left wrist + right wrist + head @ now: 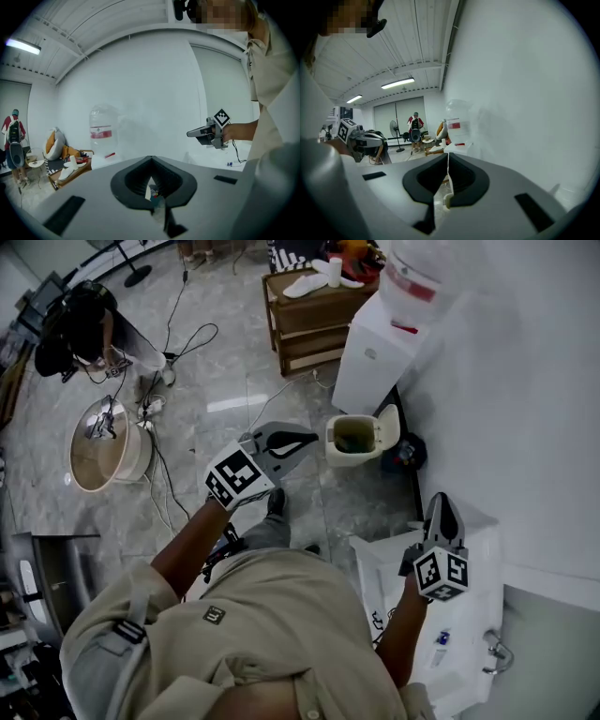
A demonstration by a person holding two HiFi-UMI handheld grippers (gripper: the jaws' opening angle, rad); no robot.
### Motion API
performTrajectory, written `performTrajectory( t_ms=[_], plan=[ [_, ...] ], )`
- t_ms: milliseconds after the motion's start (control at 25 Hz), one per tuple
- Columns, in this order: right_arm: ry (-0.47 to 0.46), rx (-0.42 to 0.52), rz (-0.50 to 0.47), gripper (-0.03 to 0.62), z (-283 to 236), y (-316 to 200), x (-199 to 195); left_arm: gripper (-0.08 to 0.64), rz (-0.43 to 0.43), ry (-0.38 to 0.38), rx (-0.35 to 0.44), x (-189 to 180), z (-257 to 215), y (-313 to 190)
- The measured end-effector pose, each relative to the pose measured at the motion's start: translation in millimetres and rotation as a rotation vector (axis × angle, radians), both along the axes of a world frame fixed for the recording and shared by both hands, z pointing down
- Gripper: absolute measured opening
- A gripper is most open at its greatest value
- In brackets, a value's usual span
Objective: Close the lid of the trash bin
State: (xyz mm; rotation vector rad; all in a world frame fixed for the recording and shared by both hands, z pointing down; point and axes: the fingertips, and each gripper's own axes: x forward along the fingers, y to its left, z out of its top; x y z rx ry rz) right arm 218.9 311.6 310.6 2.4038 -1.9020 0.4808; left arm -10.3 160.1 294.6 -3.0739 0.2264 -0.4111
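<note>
— Left gripper (pixel 309 439), how does it stand?
— Jaws pressed together, nothing between them. I have it held out in the air, near the trash bin (pixel 352 441) but not touching it.
— And the right gripper (pixel 442 501)?
— Jaws closed too, and empty. It is raised over the white counter (pixel 473 531), well apart from the bin.
— Where is the bin?
— On the floor (pixel 234 381), just beside the water dispenser (pixel 373 357). Its lid (pixel 387 425) stands tipped up, so the bin is open.
</note>
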Motion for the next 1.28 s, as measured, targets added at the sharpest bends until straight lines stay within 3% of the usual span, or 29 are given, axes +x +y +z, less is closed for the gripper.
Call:
performTrajectory(
  t_ms=[280,840,1080,1280],
  plan=[
    [0.035,-0.026,0.119,0.026,-9.5,-26.5,13.2,0.014,0.113,0.053,-0.003,33.9,-6.2,-63.1],
    [0.100,-0.099,0.254,0.026,-9.8,-100.6,-0.6,0.014,0.240,0.081,-0.059,50.1,7.2,-175.8],
    [0.102,-0.158,0.270,0.026,10.7,-126.3,0.7,0.014,0.288,0.090,-0.078,58.4,12.8,-199.9],
    [0.097,-0.185,0.238,0.026,23.6,-149.1,9.9,0.014,0.266,0.080,-0.097,58.4,23.6,-214.1]
  ],
)
